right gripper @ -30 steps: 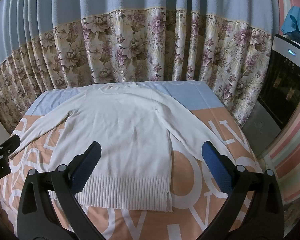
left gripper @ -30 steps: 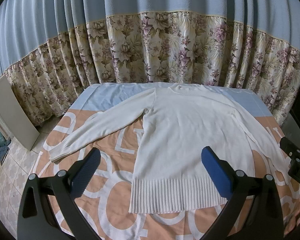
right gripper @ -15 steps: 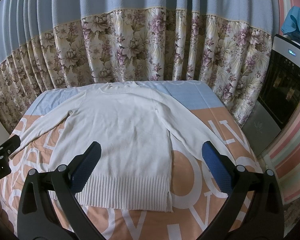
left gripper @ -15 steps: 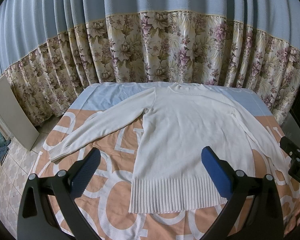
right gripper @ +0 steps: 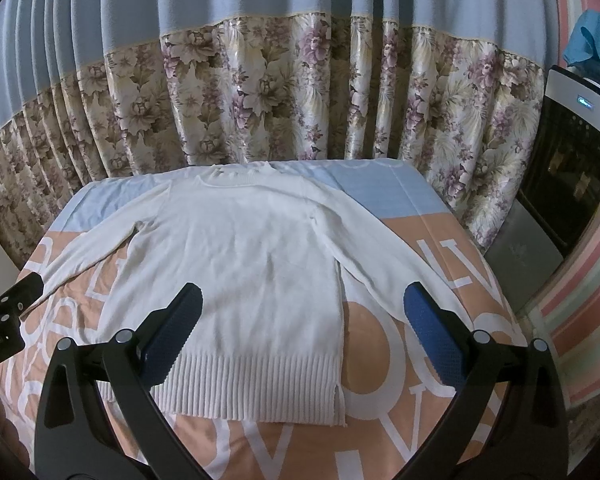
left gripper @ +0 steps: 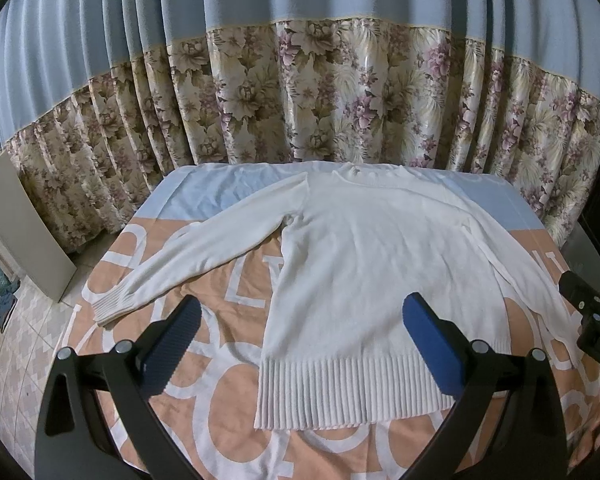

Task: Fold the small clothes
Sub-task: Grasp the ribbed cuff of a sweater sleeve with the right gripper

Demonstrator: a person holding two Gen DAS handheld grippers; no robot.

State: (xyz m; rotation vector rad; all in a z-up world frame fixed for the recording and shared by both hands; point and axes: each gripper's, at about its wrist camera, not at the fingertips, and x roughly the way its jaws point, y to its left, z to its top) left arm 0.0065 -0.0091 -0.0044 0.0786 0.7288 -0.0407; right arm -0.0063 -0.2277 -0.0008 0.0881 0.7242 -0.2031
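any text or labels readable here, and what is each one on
"DAS" on a white label on the black right gripper, cut off at the left wrist view's edge.
"LV" in big white letters on the peach and blue printed sheet; other letters there are partly covered by the white knit sweater.
Round logo on the dark appliance: too small to read.

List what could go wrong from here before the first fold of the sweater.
1. The sweater is a loose knit; a pinch by either open tool, left or right, may catch only the top layer, so the fold drags crooked.
2. The left sleeve ends near the sheet edge and could slip off if tugged.
3. A low pinch may also grab the sheet.
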